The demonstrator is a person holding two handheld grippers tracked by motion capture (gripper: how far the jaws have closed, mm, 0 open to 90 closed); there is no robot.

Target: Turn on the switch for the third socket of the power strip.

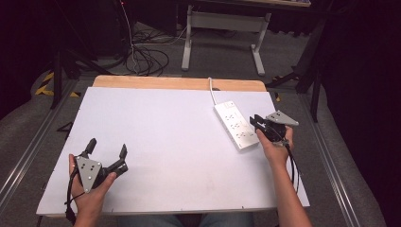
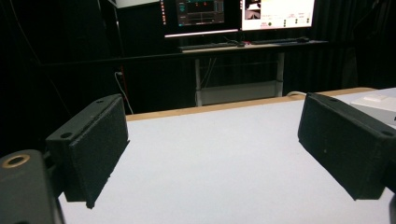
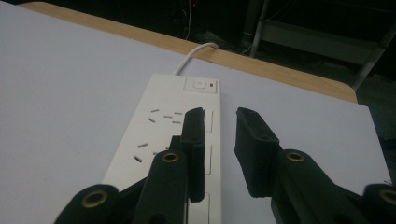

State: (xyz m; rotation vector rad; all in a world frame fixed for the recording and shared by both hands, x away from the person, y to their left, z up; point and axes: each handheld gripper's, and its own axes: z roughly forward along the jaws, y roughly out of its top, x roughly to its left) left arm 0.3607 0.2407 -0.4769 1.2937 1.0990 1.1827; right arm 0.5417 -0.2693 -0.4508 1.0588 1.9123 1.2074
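White power strip (image 1: 234, 125) beside right gripper (image 1: 256, 122), left gripper (image 1: 107, 147) apart, monitors (image 2: 238, 11) prob. behind table (image 1: 161, 142)

Power strip (image 3: 161, 140) near end hidden behind right gripper (image 3: 219, 116) jaws, cut by bottom edge; cord (image 1: 211, 90) drops out of sight past table's (image 1: 156, 137) far edge. Monitor (image 2: 277, 8) text unreadable, top cropped

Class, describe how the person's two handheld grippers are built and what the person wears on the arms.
The left gripper and right gripper each have two black jaws with flat textured pads, brass-ringed holes in the linkages, a grey three-cornered plate on top and a trailing black cable. The forearms are bare; no sleeves show.
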